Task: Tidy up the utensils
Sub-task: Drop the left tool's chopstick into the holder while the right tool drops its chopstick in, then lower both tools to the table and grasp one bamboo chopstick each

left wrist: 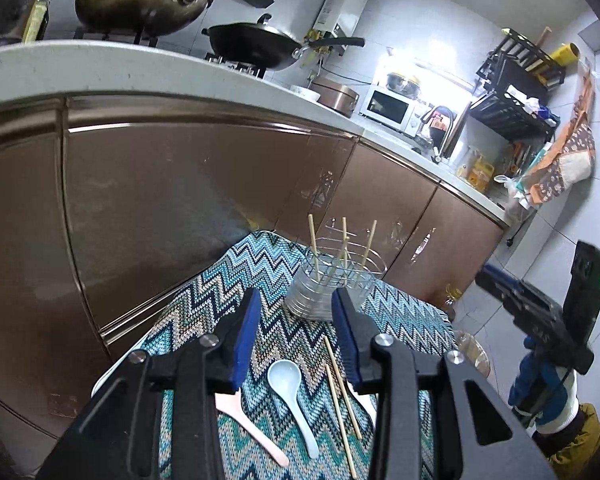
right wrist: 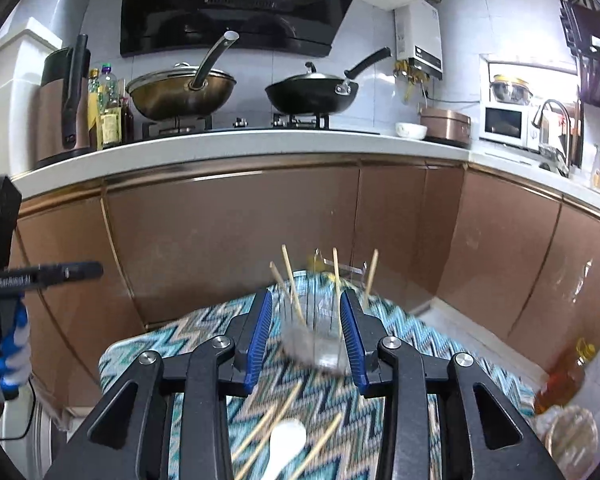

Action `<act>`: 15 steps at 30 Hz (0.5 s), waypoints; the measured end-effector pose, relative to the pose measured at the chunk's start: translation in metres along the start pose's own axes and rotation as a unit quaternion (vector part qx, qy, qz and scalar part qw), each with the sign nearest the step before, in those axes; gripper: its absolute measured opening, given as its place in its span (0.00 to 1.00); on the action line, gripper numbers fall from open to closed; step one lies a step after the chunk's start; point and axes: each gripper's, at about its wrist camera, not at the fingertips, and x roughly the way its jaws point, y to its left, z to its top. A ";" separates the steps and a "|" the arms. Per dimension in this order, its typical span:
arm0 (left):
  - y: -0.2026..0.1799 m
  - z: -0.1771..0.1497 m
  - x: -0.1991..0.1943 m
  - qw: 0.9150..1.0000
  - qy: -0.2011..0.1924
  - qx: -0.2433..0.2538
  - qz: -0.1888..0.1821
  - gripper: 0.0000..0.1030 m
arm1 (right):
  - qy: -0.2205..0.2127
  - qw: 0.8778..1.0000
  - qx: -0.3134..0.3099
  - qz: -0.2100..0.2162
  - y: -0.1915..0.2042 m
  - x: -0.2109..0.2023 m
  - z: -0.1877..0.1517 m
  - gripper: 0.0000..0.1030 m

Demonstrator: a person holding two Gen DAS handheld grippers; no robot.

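L gripper [left wrist: 296,304] tilted down over the zigzag cloth [left wrist: 204,304], jaws partly apart, nothing betw the blue pads, not touching anything. R gripper [right wrist: 306,308] same pose, angled down, jaws partly apart w/ nothing gripped; the holder only shows through the gap, further back. In the L wrist view the R gripper hangs off to the right past the cloth edge, held by a gloved hand [left wrist: 540,384]. In the R wrist view the L gripper sits at far left, apart from the cloth.

Clear utensil holder [left wrist: 332,280] stands upright at the far end of the cloth, near the brown cabinet fronts [left wrist: 180,208]. Chopsticks in holder [left wrist: 313,244]: 4 sticks poking up, leaning diff ways; R view blurred, looks like 4–5, can't tell exactly.

L view only: pale blue-white soup spoon [left wrist: 290,396] lying flat on the cloth, bowl end toward the holder; pinkish spatula/spoon handle [left wrist: 252,428] left of it, partly under the L finger; 2 loose chopsticks [left wrist: 342,392] right of the spoon, lying roughly parallel; a white utensil bit under the R finger, mostly hidden. R view shows spoon + loose sticks motion-blurred, 3 or so sticks, count unsure.

R view only: oil bottle [right wrist: 564,380] on the floor right of the cloth, range hood, bottles beside the stove. Both views: 2 woks [right wrist: 180,92] on the hob, microwave [right wrist: 504,124].
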 end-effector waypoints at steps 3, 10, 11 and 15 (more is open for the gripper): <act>-0.005 -0.002 -0.016 1.000 -0.004 0.005 0.002 0.34 | 0.007 1.000 0.001 -0.006 0.002 -0.021 -0.011 0.36; -0.018 -0.007 -0.053 1.000 -0.011 0.019 0.002 0.34 | 0.015 1.000 0.013 -0.016 0.004 -0.060 -0.026 0.36; -0.020 -0.009 -0.058 1.000 -0.012 0.020 0.001 0.34 | 0.018 1.000 0.015 -0.016 0.005 -0.066 -0.029 0.36; -0.026 -0.014 -0.066 1.000 -0.008 0.020 -0.007 0.34 | 0.033 0.999 0.024 -0.020 0.006 -0.077 -0.036 0.36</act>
